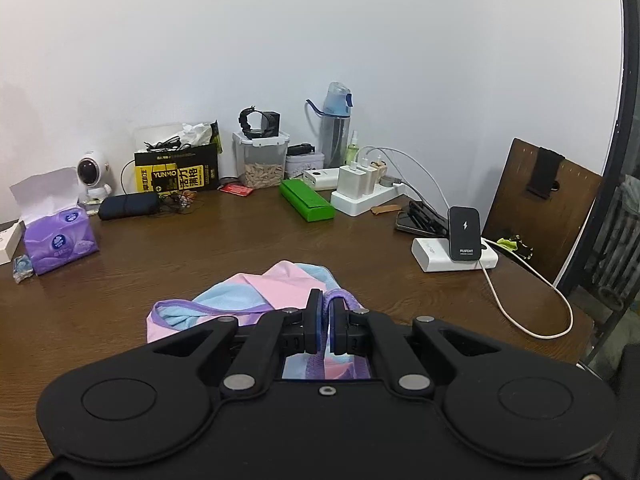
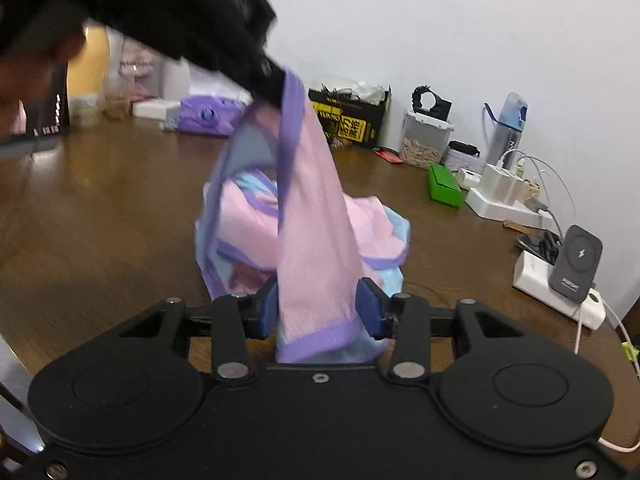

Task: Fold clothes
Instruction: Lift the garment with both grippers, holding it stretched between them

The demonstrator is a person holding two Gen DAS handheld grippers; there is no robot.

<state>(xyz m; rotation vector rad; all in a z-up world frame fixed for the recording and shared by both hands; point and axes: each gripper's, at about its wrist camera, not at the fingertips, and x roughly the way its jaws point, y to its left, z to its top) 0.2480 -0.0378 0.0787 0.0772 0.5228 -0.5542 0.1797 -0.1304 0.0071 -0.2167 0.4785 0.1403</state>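
A small pink and light-blue garment (image 1: 276,292) with purple trim lies bunched on the brown wooden table (image 1: 200,248). My left gripper (image 1: 325,312) is shut on its purple trimmed edge and holds that part lifted. In the right wrist view the left gripper (image 2: 276,84) shows at upper left, with the garment (image 2: 312,216) hanging from it down to the table. My right gripper (image 2: 318,304) is open, its blue pads (image 2: 370,306) on either side of the hanging pink panel near its lower purple hem, not closed on it.
Along the wall stand a purple tissue pack (image 1: 60,240), a yellow-black box (image 1: 176,172), a clear container (image 1: 262,160), a water bottle (image 1: 336,124), a green case (image 1: 306,200), a power strip with chargers (image 1: 368,192) and a power bank with a cable (image 1: 460,248). A chair back (image 1: 540,204) stands at the right.
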